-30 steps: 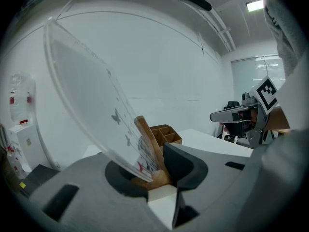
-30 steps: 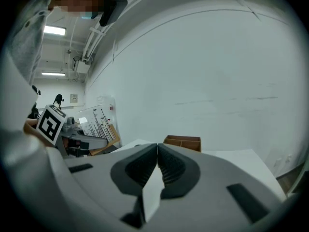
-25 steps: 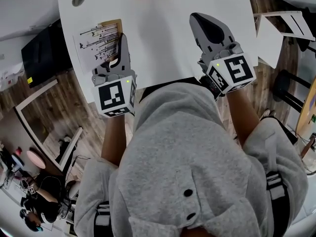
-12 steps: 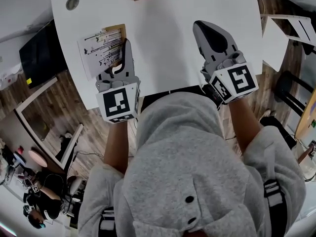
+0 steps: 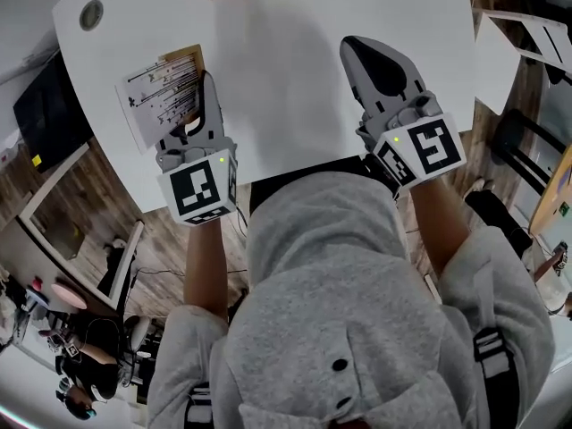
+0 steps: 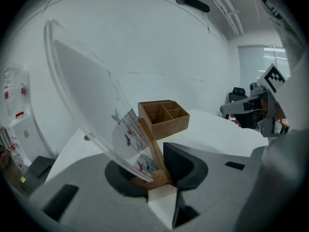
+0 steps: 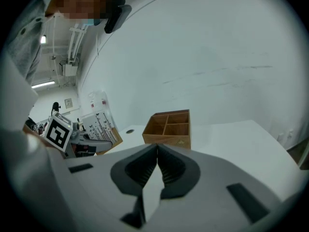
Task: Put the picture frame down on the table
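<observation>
Wood-backed clear acrylic picture frame (image 5: 159, 92) (image 6: 84, 100) with a bird print is pinched at its wooden edge by the left gripper (image 5: 206, 86) (image 6: 155, 175). It is tilted over the left part of the white table (image 5: 295, 88); contact with the table can't be told. Right gripper (image 5: 368, 54) (image 7: 155, 151) has its jaws pressed together, nothing between, over the table's right side. Brown wooden compartment box (image 6: 164, 116) (image 7: 170, 127) sits at the far edge.
</observation>
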